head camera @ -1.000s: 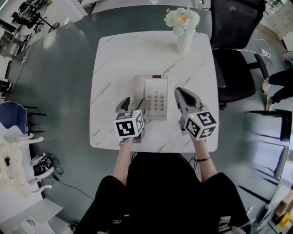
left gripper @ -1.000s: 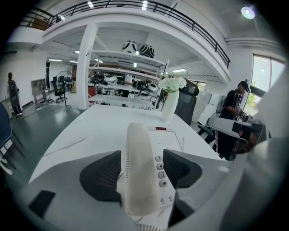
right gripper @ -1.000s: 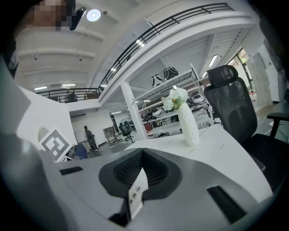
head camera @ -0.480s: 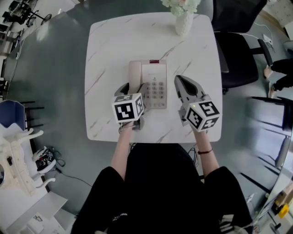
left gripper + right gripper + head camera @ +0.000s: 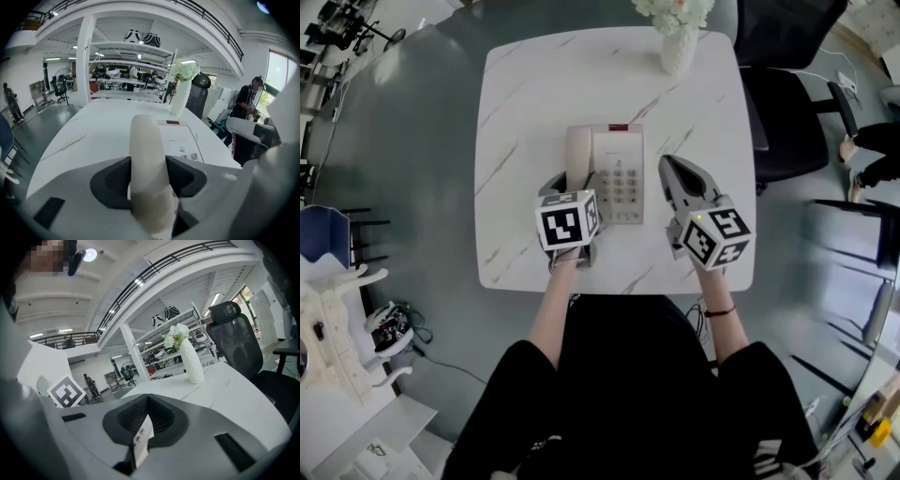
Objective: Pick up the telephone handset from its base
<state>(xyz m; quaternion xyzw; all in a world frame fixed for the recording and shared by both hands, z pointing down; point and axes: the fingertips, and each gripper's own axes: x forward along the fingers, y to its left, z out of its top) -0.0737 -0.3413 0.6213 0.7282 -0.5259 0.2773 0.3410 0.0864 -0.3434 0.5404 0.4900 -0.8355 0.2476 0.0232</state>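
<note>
A cream telephone lies mid-table, its handset resting in the cradle along the base's left side. My left gripper straddles the near end of the handset. Its jaws are closing, and both dark pads sit against the handset's sides. The left gripper points steeply down at it. My right gripper hovers just right of the keypad with its jaws together and nothing held. In the right gripper view a sliver of keypad shows below the closed tips of the right gripper.
The white marble-pattern table carries a white vase of flowers at its far right corner. A black office chair stands right of the table. Another person's legs show at the right edge.
The left gripper has come down and forward over the handset's near end, and its jaws have narrowed onto it. The right gripper has stayed where it was.
</note>
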